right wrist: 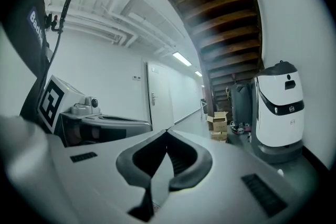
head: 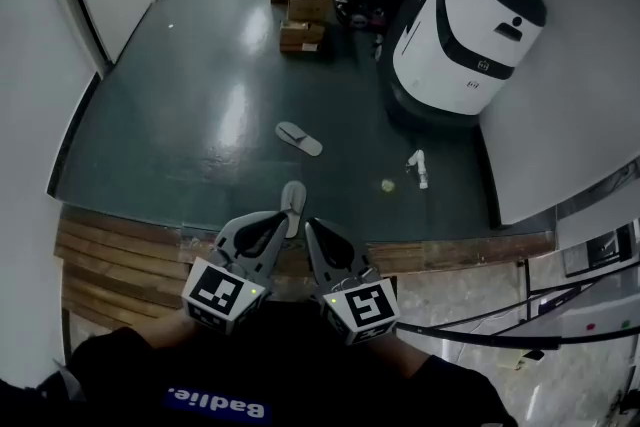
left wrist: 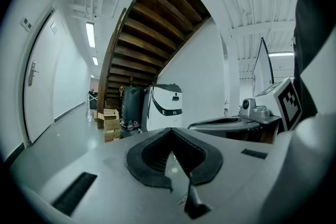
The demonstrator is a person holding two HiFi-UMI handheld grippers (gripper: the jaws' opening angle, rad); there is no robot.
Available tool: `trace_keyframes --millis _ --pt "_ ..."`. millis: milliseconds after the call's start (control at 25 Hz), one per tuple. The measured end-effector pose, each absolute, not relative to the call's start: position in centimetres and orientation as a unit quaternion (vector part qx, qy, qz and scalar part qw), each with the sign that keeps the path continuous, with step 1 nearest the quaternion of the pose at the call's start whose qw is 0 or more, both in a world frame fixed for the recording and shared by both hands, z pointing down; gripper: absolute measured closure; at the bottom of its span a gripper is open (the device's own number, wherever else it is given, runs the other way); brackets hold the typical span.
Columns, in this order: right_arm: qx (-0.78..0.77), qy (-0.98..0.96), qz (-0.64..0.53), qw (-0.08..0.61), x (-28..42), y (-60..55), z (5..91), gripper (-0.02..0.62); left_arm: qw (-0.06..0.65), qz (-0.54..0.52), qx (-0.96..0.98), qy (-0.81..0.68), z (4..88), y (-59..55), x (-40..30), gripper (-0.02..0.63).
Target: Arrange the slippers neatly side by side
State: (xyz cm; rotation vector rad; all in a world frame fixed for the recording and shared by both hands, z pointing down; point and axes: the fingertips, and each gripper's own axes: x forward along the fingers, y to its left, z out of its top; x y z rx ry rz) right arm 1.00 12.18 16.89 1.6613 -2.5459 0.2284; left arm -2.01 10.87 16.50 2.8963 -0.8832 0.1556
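A large white machine (head: pixel 465 25) stands on the dark floor (head: pixel 190 105). Left of the machine are stacked cardboard boxes (head: pixel 305 0). Nearer the person, one slipper (head: pixel 299 138) lies aslant. Farther from the machine, the second slipper (head: pixel 293 203) lies between the tips of the left gripper (head: pixel 281 221) and the right gripper (head: pixel 311 229).

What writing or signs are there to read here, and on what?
"Badlie.", upside down, on the person's dark shirt.
Logo on the white machine: too small to read.
Left marker cube, right marker cube: black square patterns, no words.
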Motion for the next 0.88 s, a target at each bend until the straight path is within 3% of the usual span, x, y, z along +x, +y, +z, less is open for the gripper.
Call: trace_keyframes --millis 880 --pt "0.499 -0.86 0.105 0.0 5.6 13.0 17.8 0.597 0.055 0.071 0.941 -0.327 17.2 12.2 2.3 0.606"
